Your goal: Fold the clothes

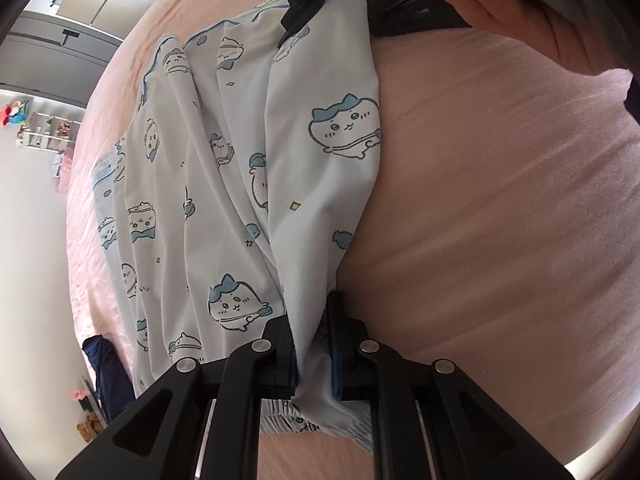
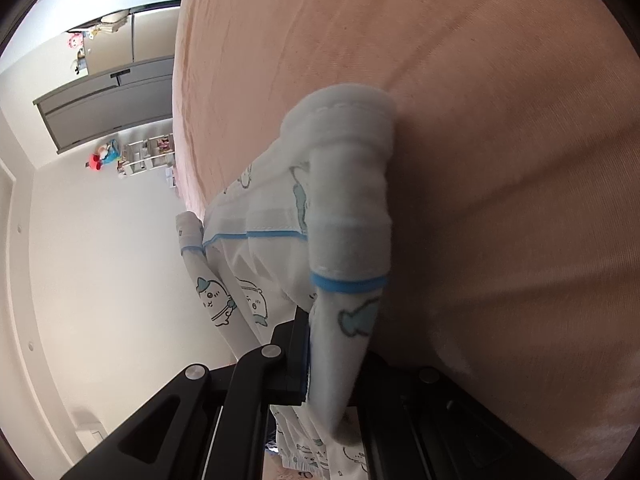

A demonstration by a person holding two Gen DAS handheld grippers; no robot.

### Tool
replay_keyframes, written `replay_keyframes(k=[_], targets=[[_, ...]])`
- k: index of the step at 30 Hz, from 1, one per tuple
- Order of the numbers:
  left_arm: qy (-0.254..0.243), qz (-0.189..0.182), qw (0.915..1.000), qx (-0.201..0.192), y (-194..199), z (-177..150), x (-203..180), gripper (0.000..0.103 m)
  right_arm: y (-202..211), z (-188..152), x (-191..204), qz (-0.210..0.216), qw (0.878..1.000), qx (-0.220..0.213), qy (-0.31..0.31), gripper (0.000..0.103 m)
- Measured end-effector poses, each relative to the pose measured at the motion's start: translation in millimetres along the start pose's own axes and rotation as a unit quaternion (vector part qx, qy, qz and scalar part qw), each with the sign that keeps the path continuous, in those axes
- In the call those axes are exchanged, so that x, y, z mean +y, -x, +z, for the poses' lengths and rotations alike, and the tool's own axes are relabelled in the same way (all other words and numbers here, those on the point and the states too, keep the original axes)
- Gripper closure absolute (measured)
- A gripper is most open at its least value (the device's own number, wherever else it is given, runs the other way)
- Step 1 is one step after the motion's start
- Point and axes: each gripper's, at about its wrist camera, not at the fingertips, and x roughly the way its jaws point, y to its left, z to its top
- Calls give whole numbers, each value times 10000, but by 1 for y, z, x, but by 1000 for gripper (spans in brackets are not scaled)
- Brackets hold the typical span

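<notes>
- The left gripper is clamped on a bunched fold of the pale blue printed garment; cloth fills the narrow gap between its jaws and spills out below them.
- The right gripper is pinched on a rolled edge of the same garment, near a blue-piped cuff. Its far jaw is mostly hidden by the cloth, but fabric sits tight against the near one.
- The garment hangs stretched between the two grippers, just above the pink bed sheet, its slack side draping onto the bed.
- Risk: both holds are on bunched fabric rather than a flat hem. In my judgement a layer could slide out under tension and the fold would land crooked.
- Risk: the loose folds on the draped side may drag on the sheet and crease if the garment is lowered unevenly.
- Risk: a dangling sleeve hangs over the bed edge and could pull the piece sideways.
- Room: the sheet on the grippers' open side is wide and bare, giving good space to lay the garment down.
- Edge: the bed's far edge lies near the draped side, with the wall and a grey cabinet beyond; moving that way leaves little margin.
- The person's hand on the other tool crowds the upper corner of the left view.
</notes>
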Motion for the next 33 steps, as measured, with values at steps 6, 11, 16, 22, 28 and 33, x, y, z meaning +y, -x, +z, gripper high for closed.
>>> replay_keyframes(k=[6, 11, 16, 22, 28, 33], targets=[[394, -738, 9964, -112, 10, -2, 16, 94, -1, -6, 18, -510, 9984, -242, -26, 103], [503, -1310, 9899, -198, 16, -4, 24, 94, -5, -7, 51, -1409, 9897, -211, 133, 103], [741, -1827, 9800, -276, 30, -6, 35, 94, -13, -18, 93, -2308, 9699, -211, 742, 103], [881, -2220, 9698, -484, 16, -58, 131, 94, -19, -27, 136, -2958, 9471, -390, 1185, 103], [1088, -2603, 9575, -600, 17, -87, 184, 94, -26, -36, 175, -3350, 9277, -503, 1572, 103], [1244, -2749, 9508, -702, 14, -94, 239, 94, -38, -46, 206, -3547, 9145, -506, 1879, 103]])
